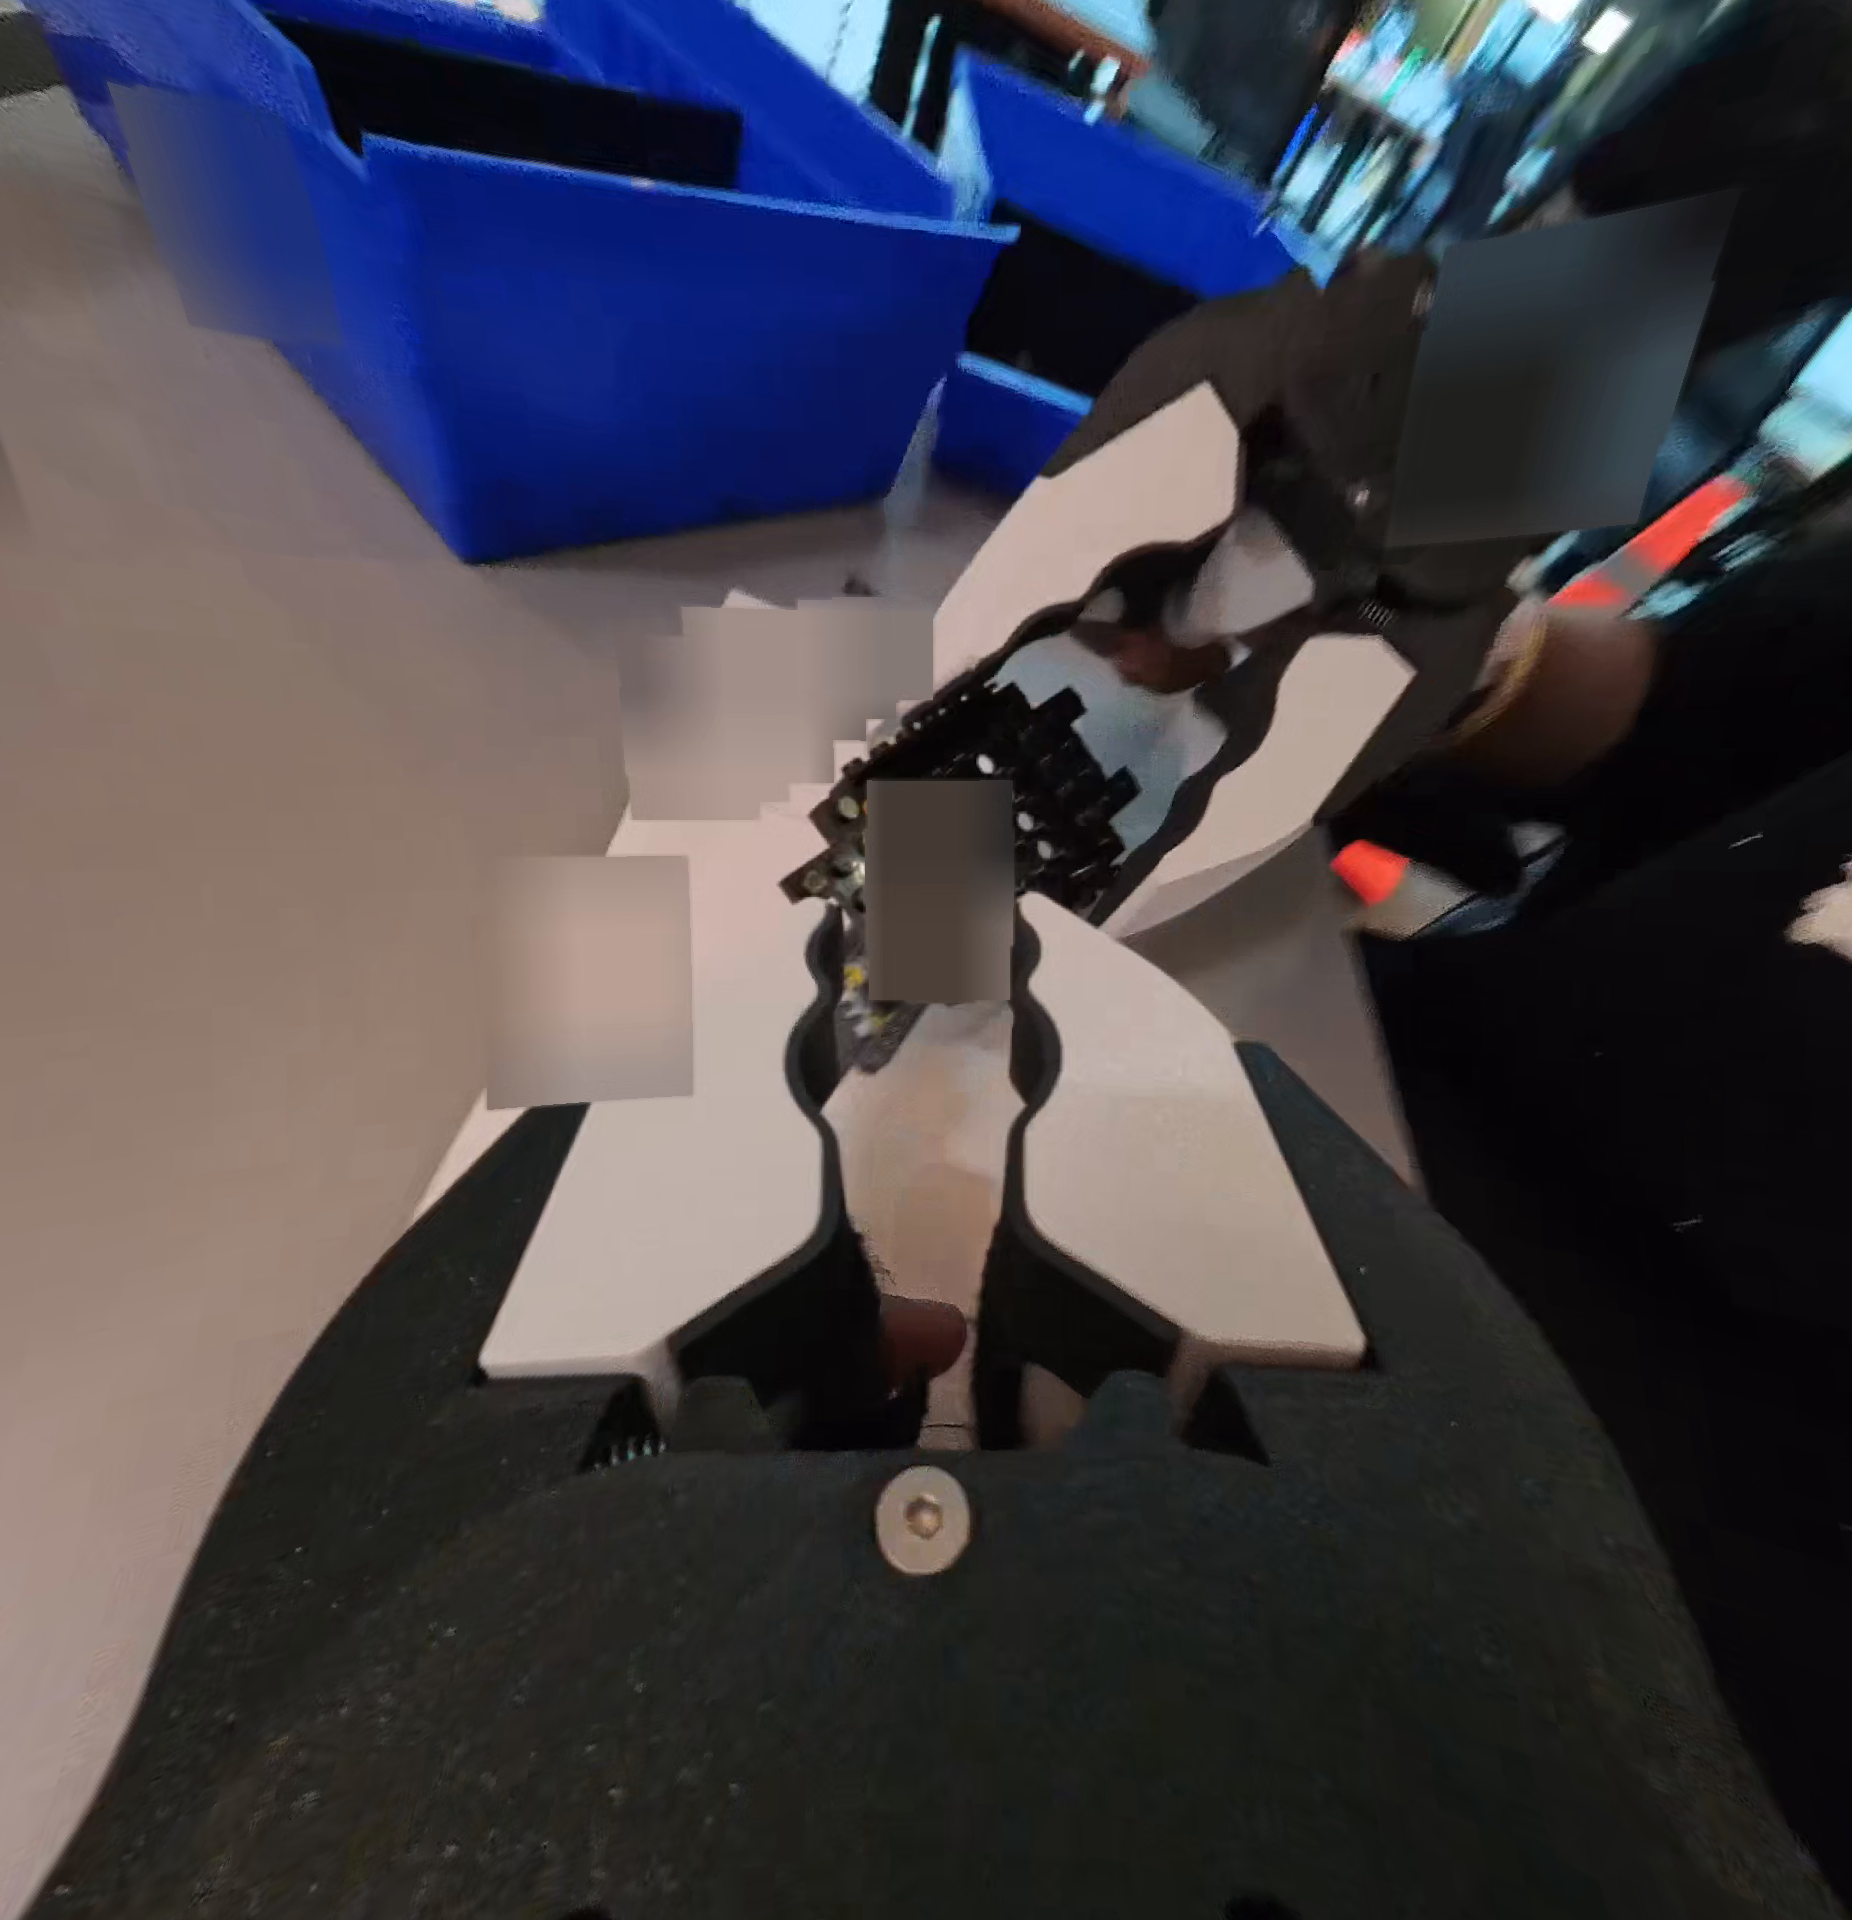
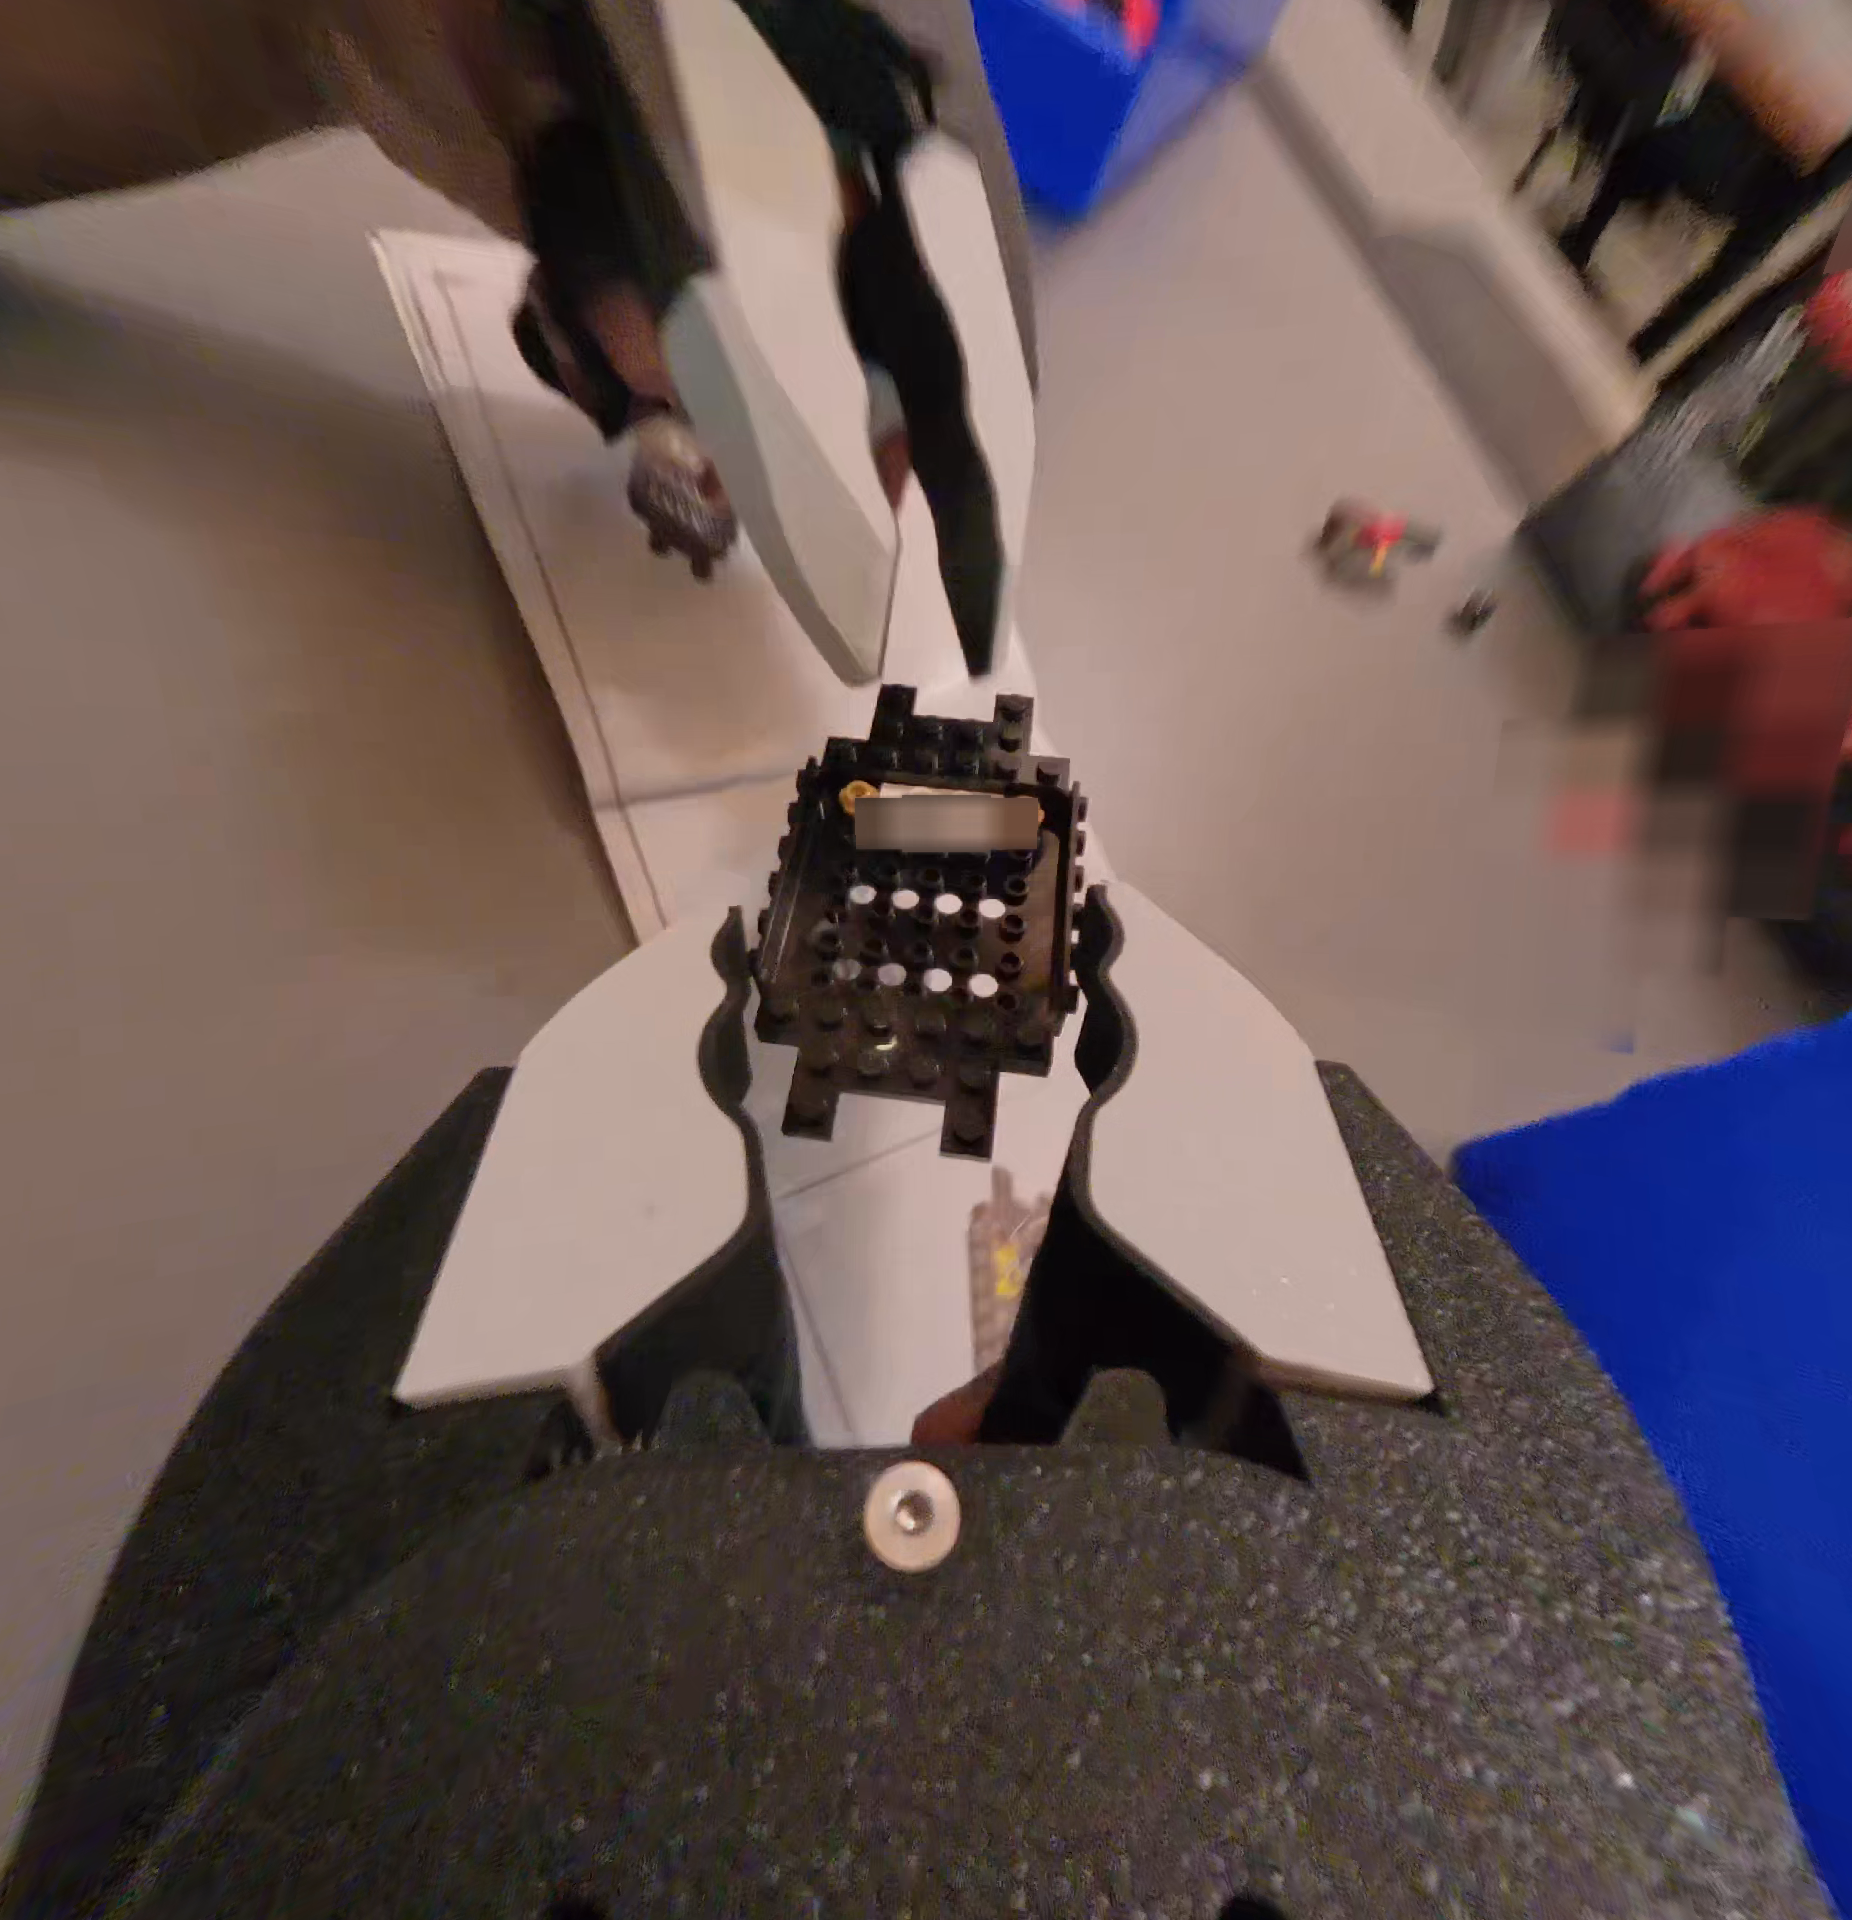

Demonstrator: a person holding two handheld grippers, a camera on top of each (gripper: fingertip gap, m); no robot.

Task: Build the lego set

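Note:
My right gripper [image 2: 917, 925] is shut on a black studded brick structure [image 2: 911, 977], a plate with low walls and holes, and holds it above the pale table [image 2: 226, 831]. Both pads press on its sides. In the left wrist view the right gripper [image 1: 1036, 790] comes in from the upper right with the structure [image 1: 1047, 748]. My left gripper [image 1: 927, 935] points at the structure's near end with its fingers apart. A blurred patch hides most of the gap, and a dark bit with yellow flecks [image 1: 865, 1023] shows by one pad. In the right wrist view the left gripper [image 2: 922, 660] hangs just beyond the structure, with table showing between its tips.
Blue bins [image 1: 641, 343] [image 1: 1088, 208] stand at the back of the table, and another blue bin [image 2: 1680, 1299] is close on the right. A white sheet [image 2: 548, 468] lies on the table with a small dark toothed piece [image 2: 683, 499]. Loose small pieces [image 2: 1369, 540] lie to the right. A grey piece with yellow [image 2: 1005, 1236] lies under my right gripper.

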